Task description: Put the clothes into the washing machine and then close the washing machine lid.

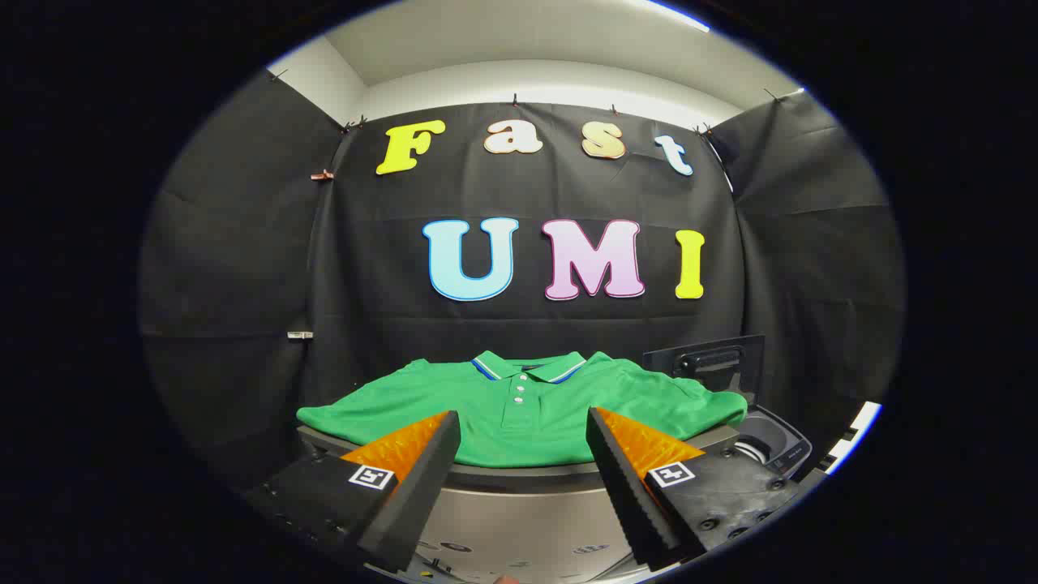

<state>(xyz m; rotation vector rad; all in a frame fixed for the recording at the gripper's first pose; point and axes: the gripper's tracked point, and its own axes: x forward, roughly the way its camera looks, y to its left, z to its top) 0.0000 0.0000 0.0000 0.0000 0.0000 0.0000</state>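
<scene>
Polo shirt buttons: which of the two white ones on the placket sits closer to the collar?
The upper button, just beneath the striped collar of the green polo shirt; the other button lies lower, toward the open gripper.

Black cloth wall (pixel 519 203) hangs creased across the centre of the frame, clipped along its top edge. Pale ceiling (pixel 519 40) above at upper centre; bright light strip (pixel 677 15) at upper right.

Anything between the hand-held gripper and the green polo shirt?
Nothing. In the gripper view the open hand-held gripper faces the green polo shirt, which lies spread just beyond the fingers; the gap between them shows only the shirt's front.
</scene>
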